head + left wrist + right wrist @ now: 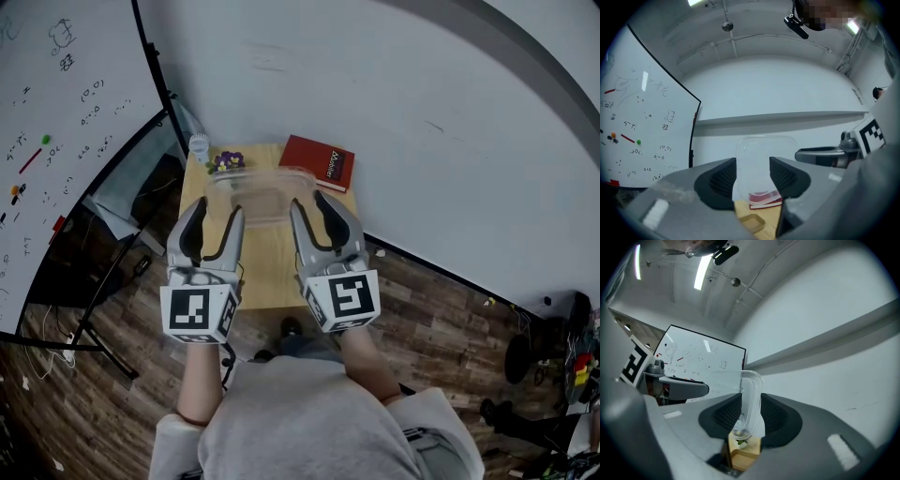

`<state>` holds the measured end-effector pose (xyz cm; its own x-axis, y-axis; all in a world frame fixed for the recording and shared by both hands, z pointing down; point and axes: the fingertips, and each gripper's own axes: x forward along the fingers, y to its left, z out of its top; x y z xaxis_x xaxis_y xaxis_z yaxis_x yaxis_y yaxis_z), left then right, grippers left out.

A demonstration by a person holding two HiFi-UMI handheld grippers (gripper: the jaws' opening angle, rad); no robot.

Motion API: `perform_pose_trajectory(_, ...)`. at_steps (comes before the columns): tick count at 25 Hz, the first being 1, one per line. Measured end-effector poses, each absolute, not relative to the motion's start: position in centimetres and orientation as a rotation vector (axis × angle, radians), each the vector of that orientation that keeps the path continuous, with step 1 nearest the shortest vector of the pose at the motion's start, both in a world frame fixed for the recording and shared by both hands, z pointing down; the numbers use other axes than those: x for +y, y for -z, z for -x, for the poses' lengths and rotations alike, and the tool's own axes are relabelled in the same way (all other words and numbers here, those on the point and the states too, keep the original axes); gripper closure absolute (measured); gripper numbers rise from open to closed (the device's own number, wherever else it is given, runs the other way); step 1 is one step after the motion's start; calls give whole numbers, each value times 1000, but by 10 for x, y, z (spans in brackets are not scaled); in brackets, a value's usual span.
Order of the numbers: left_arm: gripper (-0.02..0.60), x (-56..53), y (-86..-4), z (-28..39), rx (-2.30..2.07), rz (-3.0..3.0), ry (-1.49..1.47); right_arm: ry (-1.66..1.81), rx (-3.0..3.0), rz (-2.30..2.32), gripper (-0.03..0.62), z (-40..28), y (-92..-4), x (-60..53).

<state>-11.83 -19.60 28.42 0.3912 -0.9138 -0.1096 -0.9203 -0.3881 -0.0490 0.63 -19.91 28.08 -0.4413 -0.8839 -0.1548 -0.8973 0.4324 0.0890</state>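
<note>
Both are clamped on the same clear tub (262,192): the left hand-held gripper (217,208) has its left end, the right hand-held gripper (311,202) its right end, and it's held up off the bench (267,267). The head view is the only one that shows the whole layout, with a red book (318,162), purple flowers (228,160) and a bottle (199,145) along the bench's far edge and a whiteboard (66,112) off to the left. The left gripper view looks through the tub's flat side at the book, while the right gripper view has the rim edge-on between the pads.
</note>
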Motion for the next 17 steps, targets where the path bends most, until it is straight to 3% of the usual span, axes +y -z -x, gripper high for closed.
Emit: perform_pose_trajectory(17, 360, -169, -285, 130, 1656, 2541, -105, -260, 2567, 1635, 473, 6, -280, -170)
